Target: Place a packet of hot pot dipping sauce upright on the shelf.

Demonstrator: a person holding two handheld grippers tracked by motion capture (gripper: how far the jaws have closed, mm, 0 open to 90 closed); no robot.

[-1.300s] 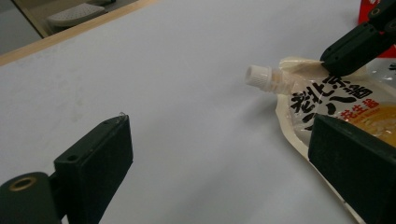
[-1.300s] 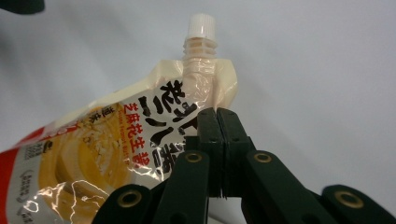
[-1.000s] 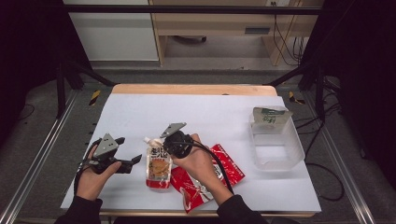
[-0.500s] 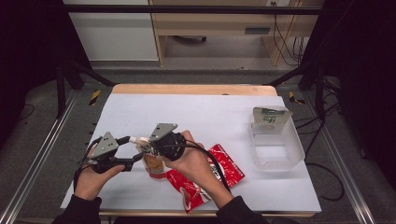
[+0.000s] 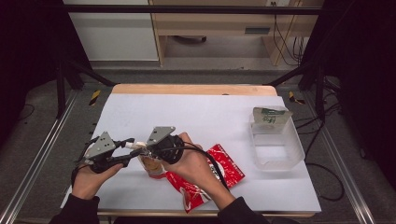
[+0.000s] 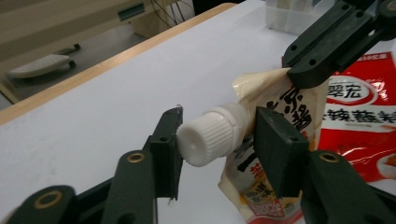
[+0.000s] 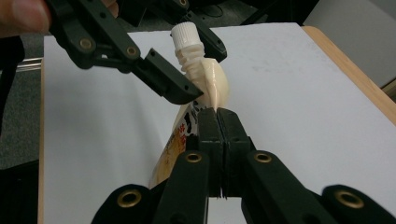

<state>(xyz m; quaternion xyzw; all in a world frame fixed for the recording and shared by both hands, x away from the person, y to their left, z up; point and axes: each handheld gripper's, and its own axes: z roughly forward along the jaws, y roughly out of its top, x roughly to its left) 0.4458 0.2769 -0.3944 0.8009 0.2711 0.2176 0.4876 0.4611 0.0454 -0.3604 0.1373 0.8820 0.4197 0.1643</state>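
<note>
A cream spouted pouch point(image 5: 150, 166) with a white screw cap point(image 6: 208, 140) is held tilted above the white table point(image 5: 196, 116). My right gripper point(image 7: 218, 116) is shut on the pouch's top corner point(image 7: 215, 84), just below the spout. My left gripper point(image 6: 217, 140) stands around the cap. Its jaws have just been closing: one pad touches the cap's end, and the other still shows a gap. In the high view the left gripper point(image 5: 132, 150) meets the right gripper point(image 5: 144, 153) at the front left of the table.
Two red snack packets point(image 5: 226, 170) point(image 5: 189, 196) lie under the right forearm near the front edge. A clear plastic tub point(image 5: 292, 149) holding a green-and-white packet point(image 5: 270, 116) stands at the right. The table's wooden far edge point(image 5: 191, 88) runs across behind.
The right gripper has lifted the pouch off the table and carried it left to the left gripper. The left jaws have narrowed around the cap.
</note>
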